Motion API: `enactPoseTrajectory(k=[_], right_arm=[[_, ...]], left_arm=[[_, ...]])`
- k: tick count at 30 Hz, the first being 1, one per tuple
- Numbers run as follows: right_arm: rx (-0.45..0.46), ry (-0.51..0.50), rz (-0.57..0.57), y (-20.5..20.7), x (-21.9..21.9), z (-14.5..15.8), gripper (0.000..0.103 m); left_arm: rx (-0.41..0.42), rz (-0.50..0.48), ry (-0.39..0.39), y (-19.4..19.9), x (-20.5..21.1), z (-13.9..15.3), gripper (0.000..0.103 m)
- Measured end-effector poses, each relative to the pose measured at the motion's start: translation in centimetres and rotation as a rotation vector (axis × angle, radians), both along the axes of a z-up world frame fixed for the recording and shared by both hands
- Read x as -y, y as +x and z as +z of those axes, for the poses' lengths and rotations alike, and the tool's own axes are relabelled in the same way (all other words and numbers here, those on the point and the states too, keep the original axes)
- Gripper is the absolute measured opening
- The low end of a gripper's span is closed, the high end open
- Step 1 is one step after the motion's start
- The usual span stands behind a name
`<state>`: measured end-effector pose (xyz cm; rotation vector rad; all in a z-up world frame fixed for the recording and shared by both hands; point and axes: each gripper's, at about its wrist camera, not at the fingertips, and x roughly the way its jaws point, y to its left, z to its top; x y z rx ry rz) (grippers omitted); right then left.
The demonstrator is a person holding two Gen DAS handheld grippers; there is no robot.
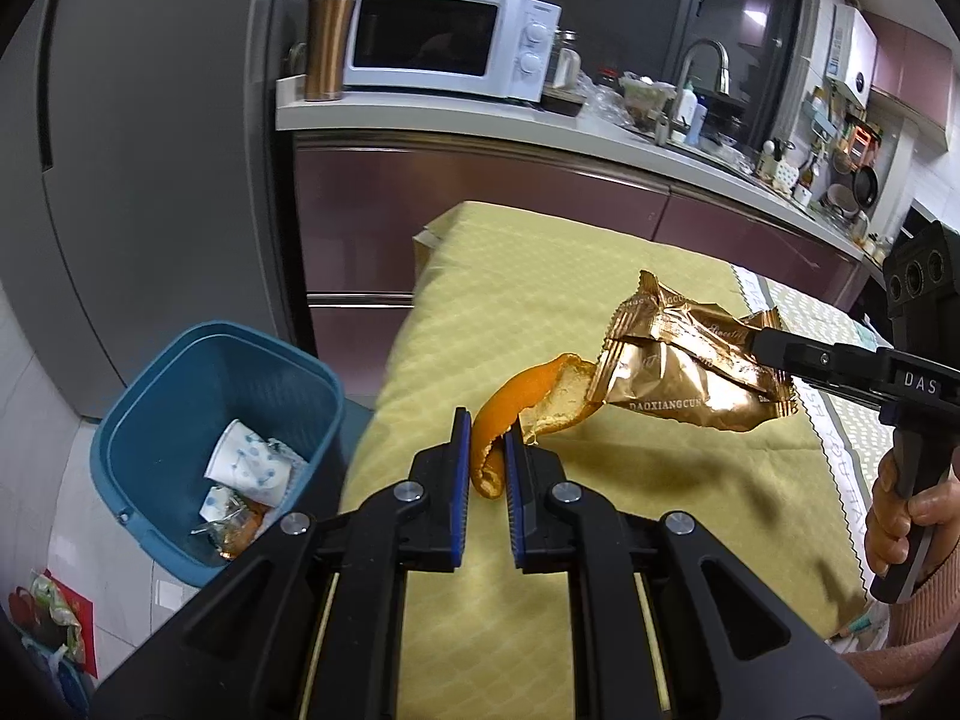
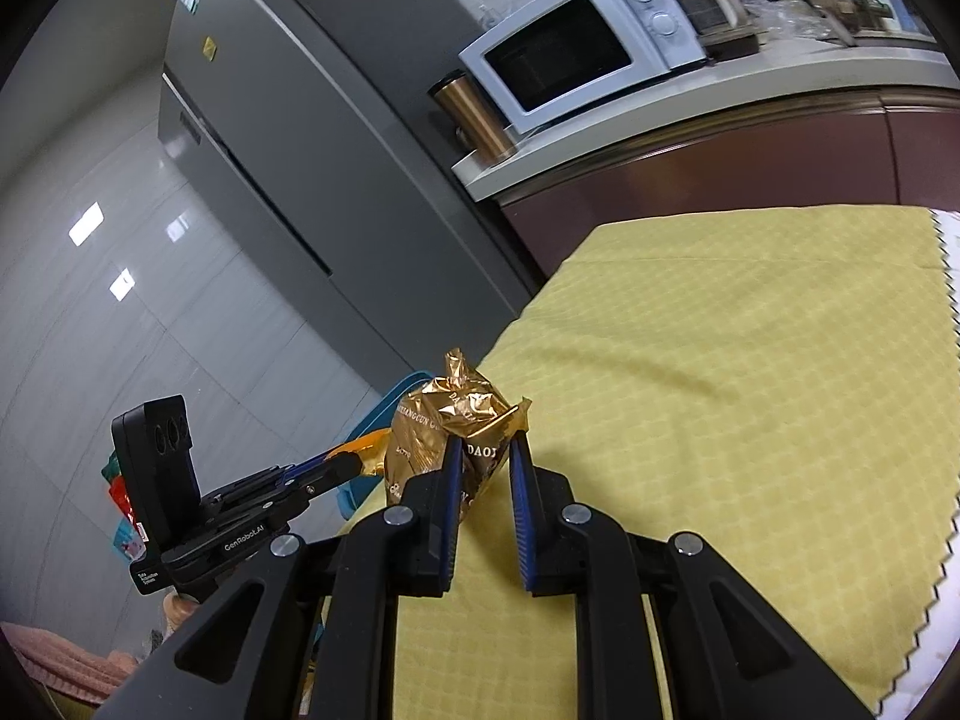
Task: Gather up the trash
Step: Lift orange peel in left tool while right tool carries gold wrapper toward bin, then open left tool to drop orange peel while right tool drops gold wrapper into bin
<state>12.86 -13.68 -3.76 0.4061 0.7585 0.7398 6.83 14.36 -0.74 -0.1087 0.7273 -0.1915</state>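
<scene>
My left gripper (image 1: 487, 427) is shut on a curled orange peel (image 1: 528, 399) and holds it above the yellow tablecloth (image 1: 600, 264). My right gripper (image 2: 487, 443) is shut on a crumpled gold snack wrapper (image 2: 456, 414) and holds it above the cloth; in the left wrist view the wrapper (image 1: 678, 366) hangs from the right gripper (image 1: 757, 347) just right of the peel. The blue trash bin (image 1: 150, 396) stands on the floor left of the table, with a paper cup (image 1: 246, 462) and other scraps inside. In the right wrist view the left gripper (image 2: 351, 461) shows with the peel (image 2: 363, 443).
A grey fridge (image 1: 150, 150) stands behind the bin. A kitchen counter (image 1: 456, 120) carries a white microwave (image 1: 450, 45), a copper tumbler (image 1: 327, 42) and a sink with clutter. A patterned cloth (image 1: 840, 420) lies right of the yellow one. Colourful bags (image 1: 54, 612) lie on the floor.
</scene>
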Motion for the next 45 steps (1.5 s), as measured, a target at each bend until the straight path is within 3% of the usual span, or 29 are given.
enactPoseTrajectory(k=[13, 27, 45], right_arm=[[0.005, -0.008, 0.099, 2.0, -5.3, 0.6, 0.013], [-0.017, -0.054, 0.189, 4.1, -11.7, -0.2, 0.013], [-0.100, -0.186, 0.256, 7.4, -20.0, -2.7, 0.013]], left_arm=[[0.008, 0.129, -0.013, -0.8, -5.1, 0.2, 0.011], [-0.026, 0.262, -0.006, -0.2, -10.5, -1.5, 0.011], [-0.140, 0.406, -0.007, 2.5, -15.8, -7.1, 0.011]])
